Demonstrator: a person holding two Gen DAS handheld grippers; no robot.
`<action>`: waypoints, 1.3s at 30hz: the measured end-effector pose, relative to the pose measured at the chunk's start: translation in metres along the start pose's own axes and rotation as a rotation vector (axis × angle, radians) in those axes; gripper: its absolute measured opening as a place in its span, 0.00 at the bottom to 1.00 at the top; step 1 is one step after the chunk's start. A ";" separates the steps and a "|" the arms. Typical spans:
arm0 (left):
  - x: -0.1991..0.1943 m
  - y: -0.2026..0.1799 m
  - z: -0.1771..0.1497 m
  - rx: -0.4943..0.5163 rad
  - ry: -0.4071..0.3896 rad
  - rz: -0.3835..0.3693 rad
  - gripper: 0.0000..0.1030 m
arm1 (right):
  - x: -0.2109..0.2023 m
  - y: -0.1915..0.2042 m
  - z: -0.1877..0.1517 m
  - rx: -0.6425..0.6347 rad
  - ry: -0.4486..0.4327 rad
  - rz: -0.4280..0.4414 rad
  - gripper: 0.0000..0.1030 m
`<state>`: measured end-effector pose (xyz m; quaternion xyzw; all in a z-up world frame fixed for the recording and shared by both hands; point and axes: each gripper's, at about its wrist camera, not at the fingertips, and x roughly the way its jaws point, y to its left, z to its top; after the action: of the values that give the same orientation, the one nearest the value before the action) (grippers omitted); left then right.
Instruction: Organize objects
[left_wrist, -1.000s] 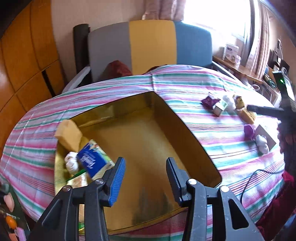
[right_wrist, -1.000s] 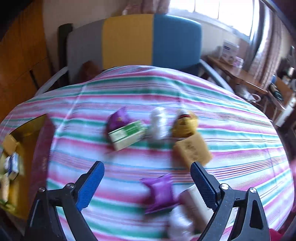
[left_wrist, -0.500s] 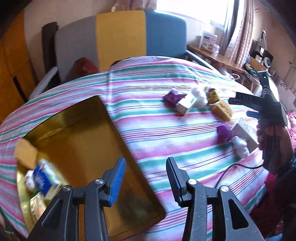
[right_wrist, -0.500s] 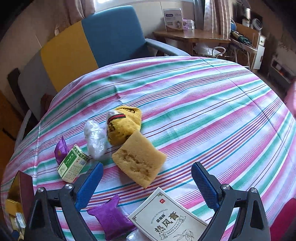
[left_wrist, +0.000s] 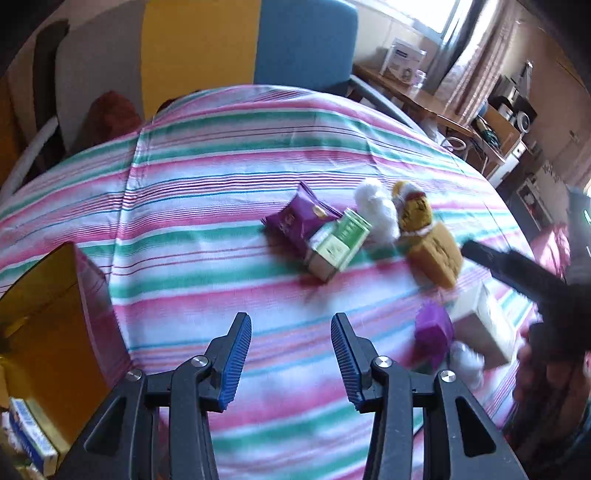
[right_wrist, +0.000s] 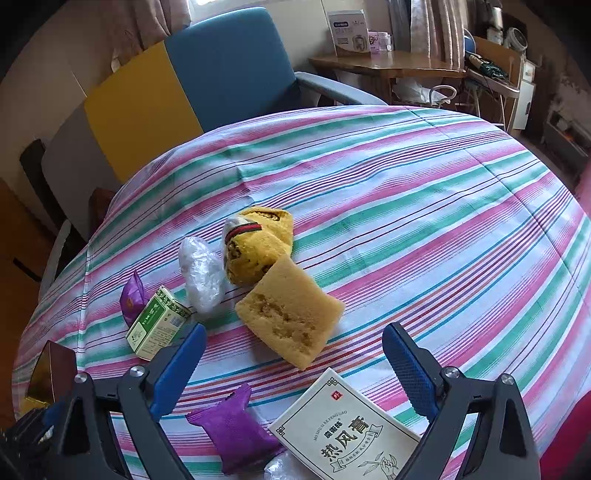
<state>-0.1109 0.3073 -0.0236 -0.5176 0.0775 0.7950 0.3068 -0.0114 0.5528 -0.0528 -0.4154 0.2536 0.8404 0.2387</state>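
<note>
Loose objects lie on the striped tablecloth (right_wrist: 424, 206): a yellow sponge (right_wrist: 290, 312), a yellow rolled cloth (right_wrist: 256, 249), a clear plastic wad (right_wrist: 201, 273), a green box (right_wrist: 159, 323), two purple packets (right_wrist: 131, 299) (right_wrist: 236, 435) and a cream box with Chinese print (right_wrist: 343, 439). My right gripper (right_wrist: 295, 373) is open and empty, hovering just short of the sponge. My left gripper (left_wrist: 291, 362) is open and empty above bare cloth, with the green box (left_wrist: 338, 247) and a purple packet (left_wrist: 299, 218) ahead of it.
A gold-lined box (left_wrist: 40, 332) sits at the table's left edge with a blue packet (left_wrist: 29, 439) inside. A blue, yellow and grey chair (right_wrist: 192, 85) stands behind the table. A wooden side table (right_wrist: 391, 62) with clutter is at the back right.
My left gripper has swung right, from over the gold-lined box to over the cloth near the loose objects. My right gripper has moved slightly closer to the sponge.
</note>
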 end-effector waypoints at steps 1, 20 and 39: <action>0.005 0.003 0.007 -0.013 0.008 -0.004 0.44 | 0.000 0.001 0.000 -0.001 0.000 0.004 0.94; 0.082 -0.038 0.069 0.481 0.020 0.048 0.48 | 0.002 0.010 -0.002 -0.010 0.031 0.115 0.94; 0.022 -0.005 0.033 0.142 -0.034 -0.074 0.28 | 0.001 0.025 -0.001 -0.107 0.012 0.141 0.84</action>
<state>-0.1399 0.3344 -0.0270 -0.4835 0.1089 0.7843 0.3732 -0.0264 0.5337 -0.0484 -0.4135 0.2384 0.8650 0.1550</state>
